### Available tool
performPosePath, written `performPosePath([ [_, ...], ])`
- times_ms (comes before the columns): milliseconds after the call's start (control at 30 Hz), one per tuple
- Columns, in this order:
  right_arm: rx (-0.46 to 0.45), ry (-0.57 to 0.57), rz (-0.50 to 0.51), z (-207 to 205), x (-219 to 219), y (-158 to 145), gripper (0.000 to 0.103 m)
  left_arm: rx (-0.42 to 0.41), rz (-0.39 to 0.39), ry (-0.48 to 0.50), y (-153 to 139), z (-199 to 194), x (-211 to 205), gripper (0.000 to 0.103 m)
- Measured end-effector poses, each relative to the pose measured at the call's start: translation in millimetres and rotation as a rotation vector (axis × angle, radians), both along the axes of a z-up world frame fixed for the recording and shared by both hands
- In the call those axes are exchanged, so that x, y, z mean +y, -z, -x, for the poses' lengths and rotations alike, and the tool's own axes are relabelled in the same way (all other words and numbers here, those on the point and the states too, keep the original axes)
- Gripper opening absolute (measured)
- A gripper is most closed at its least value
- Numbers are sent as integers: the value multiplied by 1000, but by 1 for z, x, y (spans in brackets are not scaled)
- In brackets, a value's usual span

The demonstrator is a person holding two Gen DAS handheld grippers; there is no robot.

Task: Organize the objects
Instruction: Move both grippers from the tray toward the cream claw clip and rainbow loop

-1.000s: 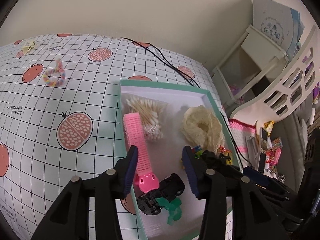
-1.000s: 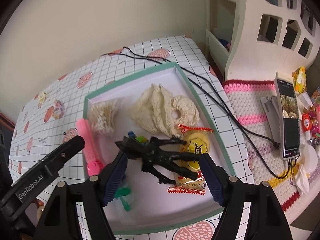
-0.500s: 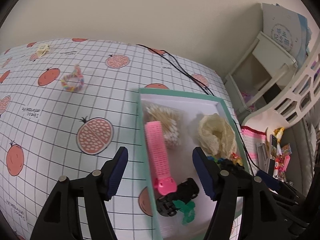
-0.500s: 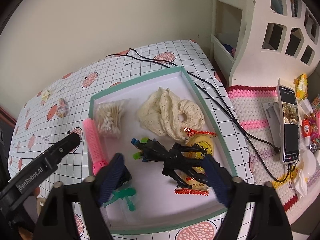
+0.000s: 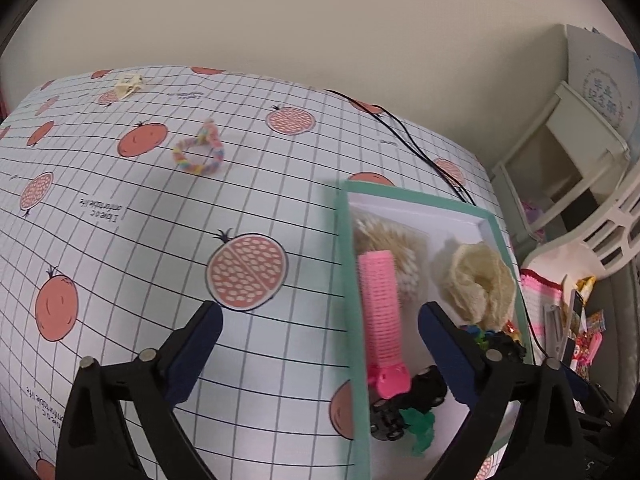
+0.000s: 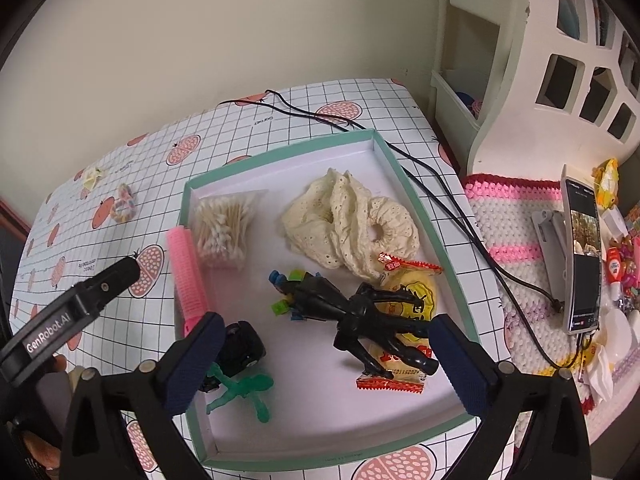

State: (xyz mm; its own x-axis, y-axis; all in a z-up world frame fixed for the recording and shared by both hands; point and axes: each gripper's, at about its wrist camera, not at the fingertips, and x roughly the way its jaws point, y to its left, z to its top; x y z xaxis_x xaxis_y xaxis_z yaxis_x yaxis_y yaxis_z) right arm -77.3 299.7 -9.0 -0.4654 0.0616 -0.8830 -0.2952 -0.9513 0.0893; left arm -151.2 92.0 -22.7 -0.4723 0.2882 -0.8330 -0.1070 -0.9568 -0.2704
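Both grippers, left gripper point(image 5: 318, 328) and right gripper point(image 6: 326, 340), hang spread and empty above the mint-rimmed white cardboard tray point(image 6: 424, 204); a rainbow woven hair tie point(image 5: 199, 153), slightly blurred, lies well apart on the fruit-print tablecloth point(image 5: 140, 240).

In the left wrist view we see the cotton swabs point(image 5: 394, 254) and pink hair roller point(image 5: 382, 312) blurred. The right tongs point(image 6: 326, 354) partly cover the black toy car point(image 6: 242, 346). The small cream object point(image 5: 128, 84) far off on the desk point(image 5: 160, 248) is too small to identify.
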Motion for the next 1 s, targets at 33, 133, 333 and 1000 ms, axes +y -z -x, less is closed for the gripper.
performPosePath([
  [33, -2, -1, -1, 0, 0, 1, 103, -1, 4, -4, 0, 1, -1, 99],
  [133, -7, -4, -3, 1, -1, 2, 103, -2, 13, -13, 1, 1, -5, 99],
  [333, -12, -13, -8, 3, -6, 3, 103, 5, 37, -11, -1, 2, -11, 99],
  [1000, 77, -135, -63, 81, -89, -47, 103, 45, 58, -213, -34, 51, -195, 99],
])
